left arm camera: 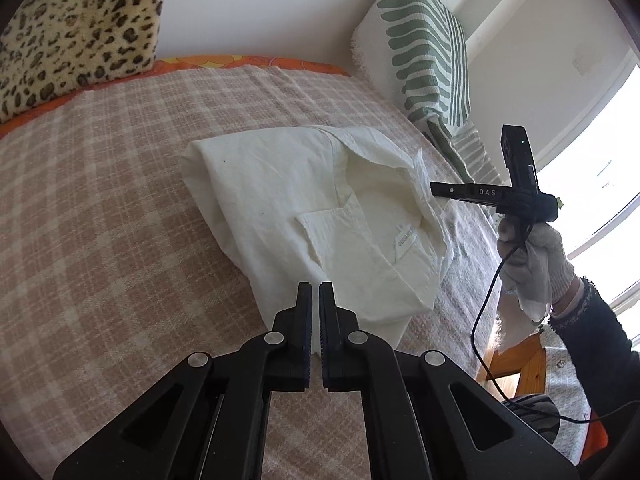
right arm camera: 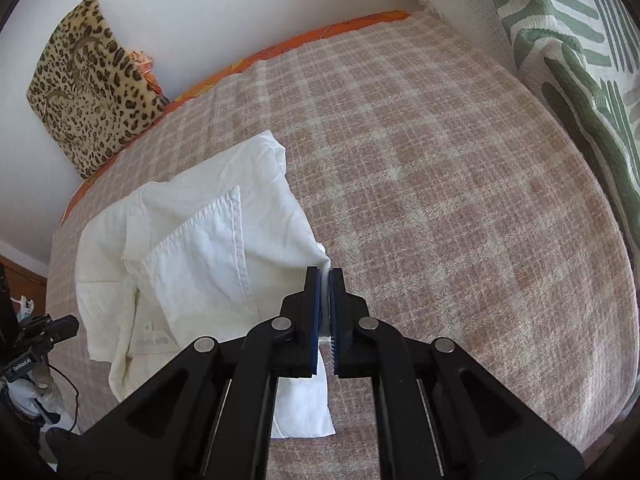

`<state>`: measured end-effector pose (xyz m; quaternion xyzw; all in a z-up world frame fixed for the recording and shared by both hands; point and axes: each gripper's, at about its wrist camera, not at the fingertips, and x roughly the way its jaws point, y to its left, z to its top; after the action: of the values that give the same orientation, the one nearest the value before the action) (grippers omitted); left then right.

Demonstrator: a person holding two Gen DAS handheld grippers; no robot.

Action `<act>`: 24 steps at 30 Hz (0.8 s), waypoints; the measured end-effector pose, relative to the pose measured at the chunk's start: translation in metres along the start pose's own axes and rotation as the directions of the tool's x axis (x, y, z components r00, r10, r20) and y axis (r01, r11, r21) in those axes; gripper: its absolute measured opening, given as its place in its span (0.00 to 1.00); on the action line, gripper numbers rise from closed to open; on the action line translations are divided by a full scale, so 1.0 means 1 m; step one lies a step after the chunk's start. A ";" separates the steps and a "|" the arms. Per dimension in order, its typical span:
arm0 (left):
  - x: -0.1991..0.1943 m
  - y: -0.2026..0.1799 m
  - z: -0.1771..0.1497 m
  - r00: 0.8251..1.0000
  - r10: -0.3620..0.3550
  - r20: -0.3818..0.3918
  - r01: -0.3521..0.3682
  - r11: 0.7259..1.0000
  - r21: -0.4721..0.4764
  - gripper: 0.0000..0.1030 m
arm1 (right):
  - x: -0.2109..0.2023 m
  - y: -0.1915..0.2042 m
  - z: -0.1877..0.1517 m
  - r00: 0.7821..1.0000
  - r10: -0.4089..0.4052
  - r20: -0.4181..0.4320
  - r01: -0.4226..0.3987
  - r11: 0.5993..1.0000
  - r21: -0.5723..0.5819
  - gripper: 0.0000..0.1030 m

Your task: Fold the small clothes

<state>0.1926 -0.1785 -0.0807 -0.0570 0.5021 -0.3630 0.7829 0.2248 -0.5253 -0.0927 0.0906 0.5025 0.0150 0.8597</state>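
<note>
Fingers of both grippers are squeezing shut on the same white shirt (left arm camera: 304,216). It is lying crumpled in the middle of a big bed with a pink checked blanket (left arm camera: 100,208), and the blanket is covering nearly the whole bed top.

At the far end, a leopard-spot pillow (left arm camera: 76,28) is leaning against the white wall. On the other side, a green and white striped cushion (left arm camera: 424,48) is standing up beside the blanket.

Next comes the shirt itself, with its collar and a small label showing.

Then the left gripper (left arm camera: 315,286) is pinching the near edge of the shirt, with cloth showing in the thin gap between its fingers. The right gripper (right arm camera: 325,274) is pinching a corner of the shirt and holding it up off the blanket. A gloved hand (left arm camera: 532,256) is holding that gripper.
</note>
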 end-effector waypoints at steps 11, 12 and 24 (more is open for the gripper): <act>0.033 -0.054 0.025 0.998 -0.067 0.000 0.066 0.991 0.118 0.11 | -0.060 0.039 0.025 0.979 0.075 0.191 -0.050 0.990 -0.136 0.32; 0.042 -0.057 0.026 0.995 -0.094 -0.024 0.096 0.990 0.102 0.11 | -0.057 0.046 0.027 0.979 0.075 0.189 -0.044 0.986 -0.161 0.32; 0.042 -0.058 0.007 0.995 -0.086 -0.052 0.091 0.990 0.110 0.11 | -0.005 0.110 -0.026 0.999 0.030 0.010 -0.021 0.857 -0.514 0.40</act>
<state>0.1784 -0.2492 -0.0819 -0.0264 0.4963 -0.4262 0.7558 0.2065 -0.4139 -0.0817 -0.1353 0.4713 0.1592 0.8569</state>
